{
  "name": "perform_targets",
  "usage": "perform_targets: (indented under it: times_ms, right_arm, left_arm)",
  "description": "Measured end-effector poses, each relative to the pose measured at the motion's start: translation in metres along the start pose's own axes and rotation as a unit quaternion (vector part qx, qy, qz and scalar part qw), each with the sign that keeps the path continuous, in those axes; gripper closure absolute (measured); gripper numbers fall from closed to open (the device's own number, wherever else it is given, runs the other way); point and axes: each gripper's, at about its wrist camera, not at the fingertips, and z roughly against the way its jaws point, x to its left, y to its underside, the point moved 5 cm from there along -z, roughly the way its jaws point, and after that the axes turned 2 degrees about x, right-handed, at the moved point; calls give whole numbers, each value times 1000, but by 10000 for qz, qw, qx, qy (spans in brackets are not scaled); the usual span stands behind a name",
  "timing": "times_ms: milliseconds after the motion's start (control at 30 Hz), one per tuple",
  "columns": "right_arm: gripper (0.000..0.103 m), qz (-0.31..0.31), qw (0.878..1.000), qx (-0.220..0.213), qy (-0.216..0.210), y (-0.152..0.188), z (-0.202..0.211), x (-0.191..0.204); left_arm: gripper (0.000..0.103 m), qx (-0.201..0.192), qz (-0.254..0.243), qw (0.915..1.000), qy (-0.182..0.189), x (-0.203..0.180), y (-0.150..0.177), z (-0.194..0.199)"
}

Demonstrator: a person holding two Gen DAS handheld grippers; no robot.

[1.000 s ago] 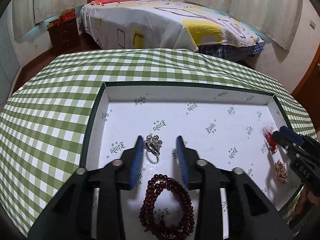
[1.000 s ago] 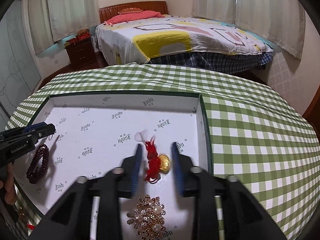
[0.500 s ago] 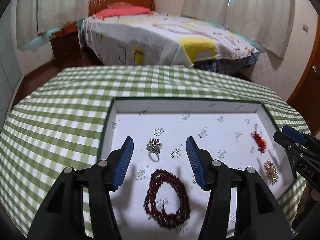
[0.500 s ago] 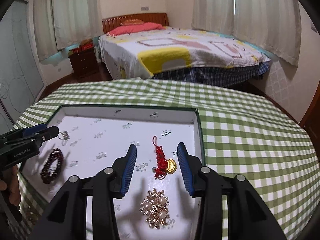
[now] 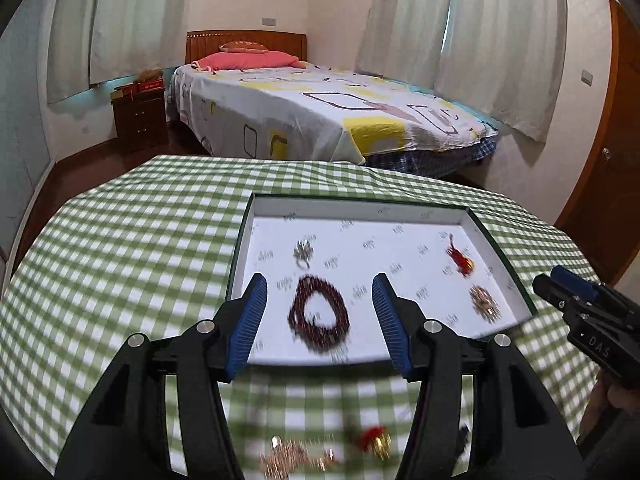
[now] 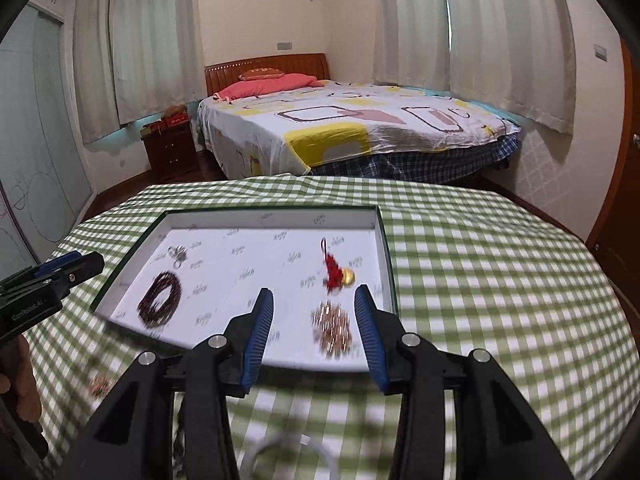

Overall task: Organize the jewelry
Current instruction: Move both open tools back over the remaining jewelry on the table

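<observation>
A white-lined tray [image 5: 500,248] [image 6: 386,248] with a dark green rim sits on the green checked table. In it lie a dark red bead bracelet [image 5: 319,316] [image 6: 160,304], a silver ring [image 5: 303,252] [image 6: 178,255], a red knot charm with a gold piece [image 5: 460,258] [image 6: 336,274] and a gold brooch [image 5: 485,303] [image 6: 332,330]. My left gripper [image 5: 320,320] is open and empty, above the tray's near edge. My right gripper [image 6: 316,332] is open and empty, over the brooch corner.
Loose gold and red jewelry [image 5: 300,458] lies blurred on the cloth in front of the tray, near me. A small gold piece [image 6: 100,384] lies on the cloth at the left. A bed [image 5: 320,120] and a nightstand [image 5: 140,120] stand beyond the table.
Both grippers have pulled back and up from the tray and opened wider. The ring, bracelet, charm and brooch stay in the tray.
</observation>
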Motion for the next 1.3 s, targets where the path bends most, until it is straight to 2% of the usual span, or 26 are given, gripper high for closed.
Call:
perform_targets:
  times_ms: [333,767,1167,1300]
  right_arm:
    - [60,0,9998,-133,138,57,46,1]
    - [60,-138,9995,79,286,128,70,-13]
    - [60,-192,9996,101,176,143,71,-14]
    - [60,-230,9996,92,154,144,71,-15]
  left_arm:
    - [50,-76,73,9999,-60,-7,56,46]
    - [50,75,23,9999,-93,-23,122,67]
    - [48,161,-62,9998,106,-47,150,68]
    - [41,86,-134,9998,144,-53,152,70]
